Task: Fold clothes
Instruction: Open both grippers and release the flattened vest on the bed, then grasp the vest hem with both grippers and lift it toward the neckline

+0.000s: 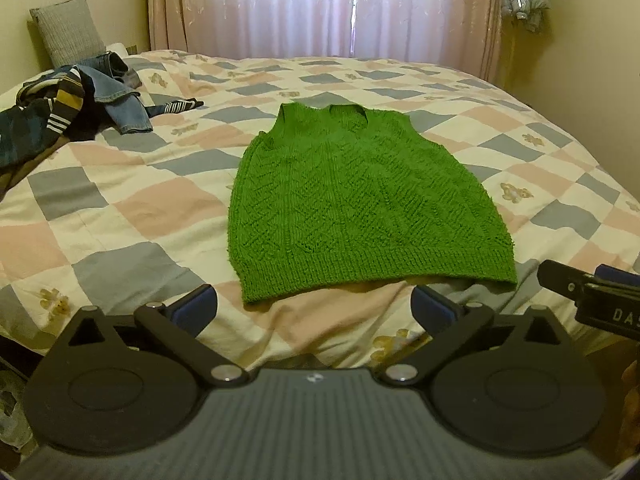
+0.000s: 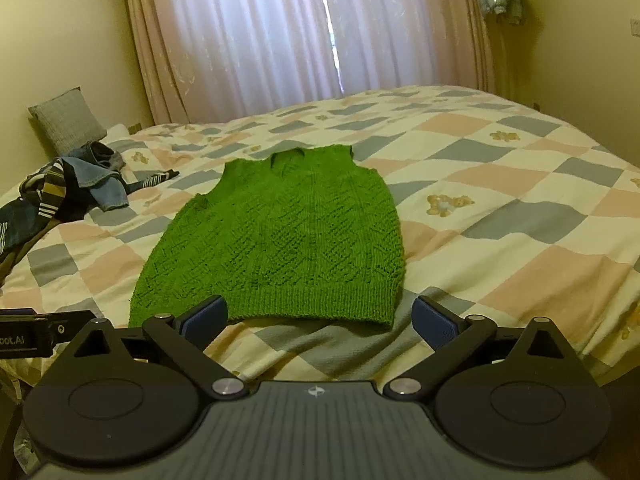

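Checked bedspread carries flat green vest; left gripper and right gripper tilt downward, jaws wide, empty.

Left gripper: black linkage arms, blue pads, silver pivot screws, ribbed grey body; right gripper identical.

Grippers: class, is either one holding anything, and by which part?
Nothing is held. The left gripper and right gripper are open, short of the vest's hem.
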Action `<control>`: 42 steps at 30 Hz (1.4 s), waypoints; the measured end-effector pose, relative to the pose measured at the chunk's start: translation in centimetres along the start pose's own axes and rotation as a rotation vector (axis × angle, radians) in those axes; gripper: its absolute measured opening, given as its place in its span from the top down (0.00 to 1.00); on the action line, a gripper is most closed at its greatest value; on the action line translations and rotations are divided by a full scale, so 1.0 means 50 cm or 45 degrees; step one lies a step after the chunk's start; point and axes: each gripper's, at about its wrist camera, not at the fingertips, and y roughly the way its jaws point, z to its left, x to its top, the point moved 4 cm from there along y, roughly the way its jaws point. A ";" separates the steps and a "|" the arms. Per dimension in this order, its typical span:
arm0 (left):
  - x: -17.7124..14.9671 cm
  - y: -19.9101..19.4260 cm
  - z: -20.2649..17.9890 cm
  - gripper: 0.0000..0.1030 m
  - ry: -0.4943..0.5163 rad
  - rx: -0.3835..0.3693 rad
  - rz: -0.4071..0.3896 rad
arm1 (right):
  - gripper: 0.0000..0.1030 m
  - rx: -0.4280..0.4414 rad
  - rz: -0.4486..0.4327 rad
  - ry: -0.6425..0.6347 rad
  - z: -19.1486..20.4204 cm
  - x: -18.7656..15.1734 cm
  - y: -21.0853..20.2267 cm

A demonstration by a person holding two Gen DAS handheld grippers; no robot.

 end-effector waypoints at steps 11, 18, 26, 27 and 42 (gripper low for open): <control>0.000 -0.004 0.007 0.01 -0.002 0.002 0.000 | 0.02 0.002 -0.007 -0.006 0.006 0.001 -0.005; 0.000 0.044 0.011 0.01 -0.006 -0.015 0.064 | 0.02 -0.019 0.040 0.001 0.004 -0.005 0.023; 0.003 0.128 0.019 0.01 -0.005 -0.063 0.137 | 0.02 -0.055 0.135 0.007 -0.013 -0.014 0.088; 0.004 0.142 0.022 0.01 -0.004 -0.073 0.142 | 0.02 -0.064 0.151 0.009 -0.018 -0.014 0.100; 0.115 0.346 0.093 0.01 0.062 -0.279 0.123 | 0.22 0.139 0.120 0.059 -0.119 0.094 0.281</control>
